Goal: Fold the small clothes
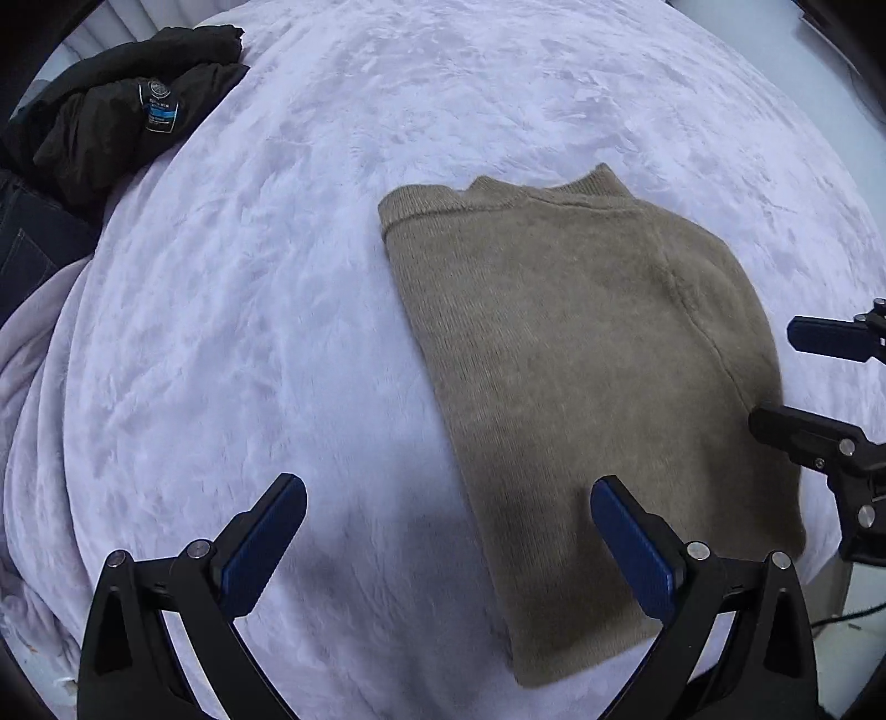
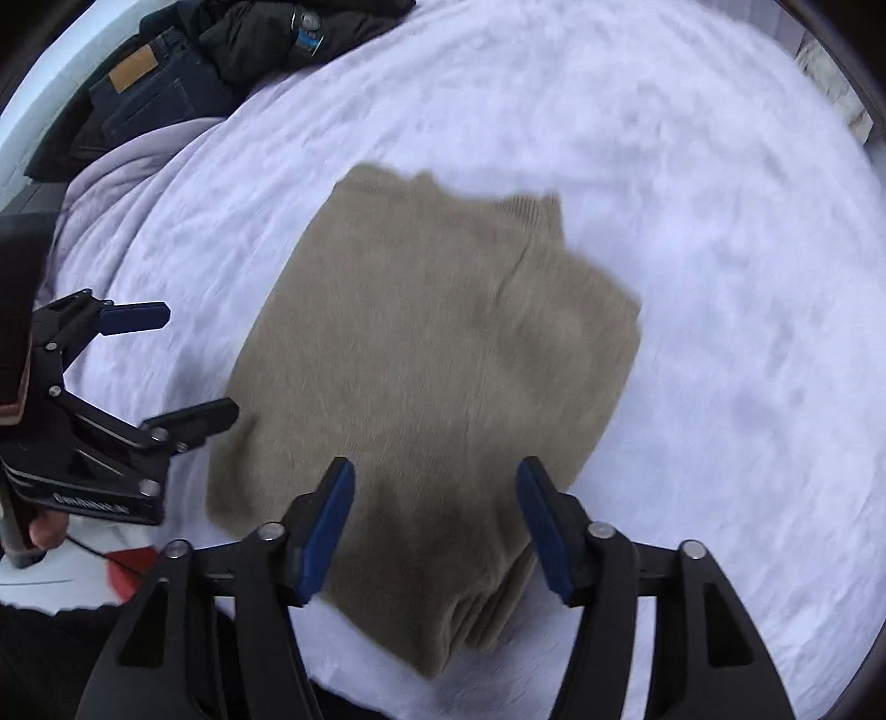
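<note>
A tan knitted sweater [image 1: 581, 360] [image 2: 432, 343] lies folded into a compact rectangle on a pale lilac fleece blanket [image 1: 266, 288] [image 2: 720, 332], its ribbed collar at the far edge. My left gripper [image 1: 447, 493] hovers open over the sweater's near left edge with nothing between its blue pads; the right wrist view shows it [image 2: 196, 360] at the sweater's left side. My right gripper [image 2: 436, 471] stands open above the sweater's near end, where stacked folded layers show, and its pads are clear of the cloth. In the left wrist view it [image 1: 778, 374] is at the sweater's right edge.
A black jacket [image 1: 122, 111] [image 2: 266, 33] and dark jeans [image 1: 27, 243] [image 2: 149, 83] are piled at the far left corner. The blanket bunches into folds along the left edge. A hand [image 2: 47, 529] holds the left gripper, and a red object [image 2: 130, 570] lies below it.
</note>
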